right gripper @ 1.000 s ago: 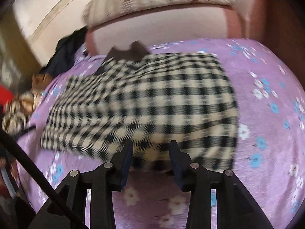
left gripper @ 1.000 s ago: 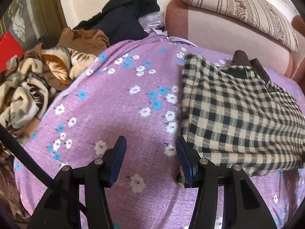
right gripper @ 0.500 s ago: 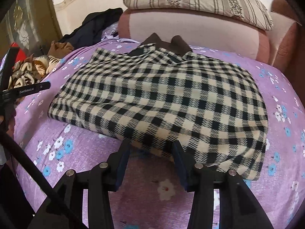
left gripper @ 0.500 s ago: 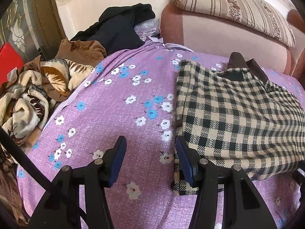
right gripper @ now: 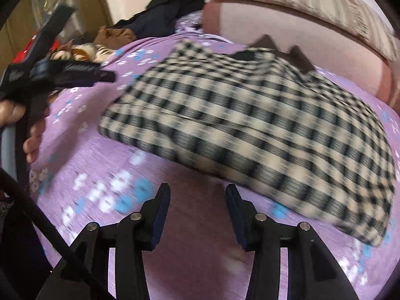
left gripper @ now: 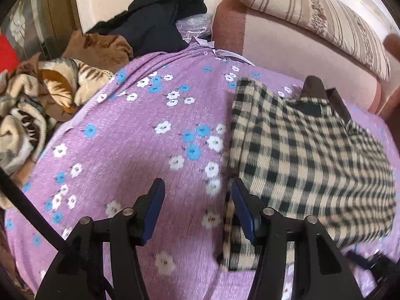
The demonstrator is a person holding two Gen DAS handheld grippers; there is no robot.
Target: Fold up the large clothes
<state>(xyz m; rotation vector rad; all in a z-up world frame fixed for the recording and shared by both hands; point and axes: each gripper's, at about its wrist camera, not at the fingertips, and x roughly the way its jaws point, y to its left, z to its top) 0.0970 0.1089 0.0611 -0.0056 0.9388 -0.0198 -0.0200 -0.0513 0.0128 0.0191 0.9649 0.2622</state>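
A folded beige-and-black checked garment (left gripper: 312,155) with a dark brown collar lies on the purple flowered bedsheet (left gripper: 140,145). It also shows in the right wrist view (right gripper: 262,125), filling the middle and right. My left gripper (left gripper: 197,195) is open and empty, just left of the garment's near left corner. My right gripper (right gripper: 197,197) is open and empty over the sheet, in front of the garment's near edge. The left gripper and the hand holding it show at the left of the right wrist view (right gripper: 62,72).
A heap of striped and brown blankets (left gripper: 37,100) and dark clothes (left gripper: 155,25) lies at the bed's left and far side. A pink headboard (left gripper: 300,57) with a striped pillow (left gripper: 325,17) stands behind the garment.
Both grippers have drawn back from the garment and stay open. The right gripper has swung left and lower, so the garment sits farther right in its view.
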